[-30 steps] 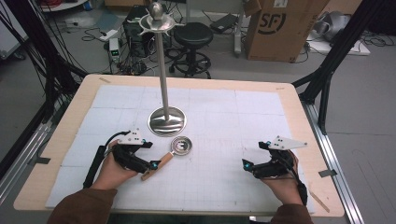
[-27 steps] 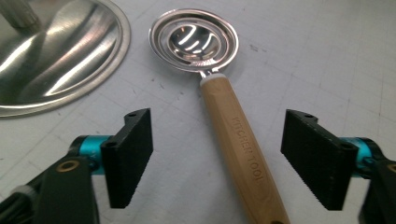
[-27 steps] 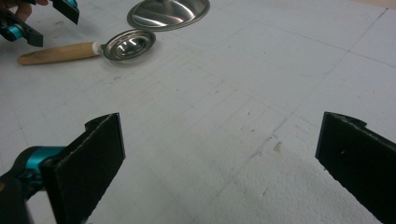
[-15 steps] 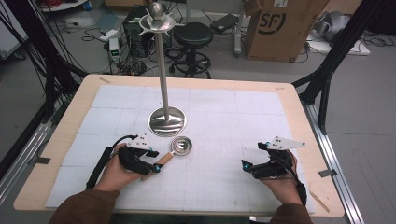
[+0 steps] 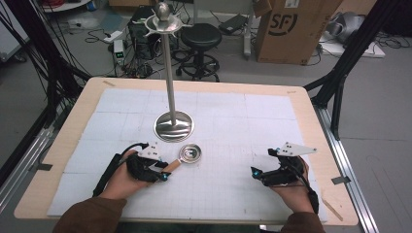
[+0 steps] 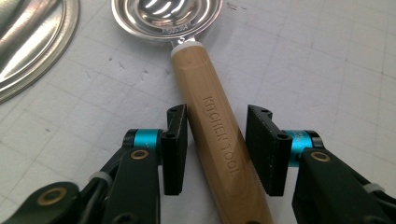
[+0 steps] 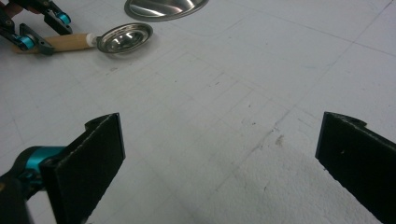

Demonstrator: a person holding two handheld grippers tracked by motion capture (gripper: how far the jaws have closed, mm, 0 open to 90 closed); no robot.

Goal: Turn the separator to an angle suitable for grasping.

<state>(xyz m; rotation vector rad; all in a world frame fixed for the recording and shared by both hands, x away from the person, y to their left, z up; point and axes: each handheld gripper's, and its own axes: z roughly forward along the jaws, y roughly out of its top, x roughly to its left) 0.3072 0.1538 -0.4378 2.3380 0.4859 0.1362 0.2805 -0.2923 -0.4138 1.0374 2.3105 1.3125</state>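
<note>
Writing on the handle: "KITCHEN TOOL" is stamped along the wooden handle (image 6: 215, 140), reading from the bowl end down toward my gripper.
Writing on the box: a brown cardboard box (image 5: 291, 29) on the floor beyond the table carries the letters "SF" in a dark oval.
Scoop: a small metal scoop (image 5: 187, 155) with a round shiny bowl and a light wooden handle lies flat on the table, just in front of the stand's base.
Scoop direction: in the high view its long axis runs left to right with a slight slant; the bowl points right and a little away from me, the handle points toward my left gripper.
Left gripper: my left gripper (image 5: 163, 171) straddles the handle; one pad (image 6: 176, 149) touches the wood, the other stands slightly off it, so the jaws are not yet pinched.
Right gripper: my right gripper (image 5: 256, 174) rests low at the table's right side, well apart from the scoop, jaws spread wide with nothing between them.
Stand: a tall metal pole stand (image 5: 171, 92) with a round polished base rises from the middle of the table.
Surface: a white gridded mat (image 5: 233, 126) covers a pale wooden table (image 5: 311, 111).
Room: grey floor with cables, a black stool (image 5: 200, 36) and black frame legs around the table.
</note>
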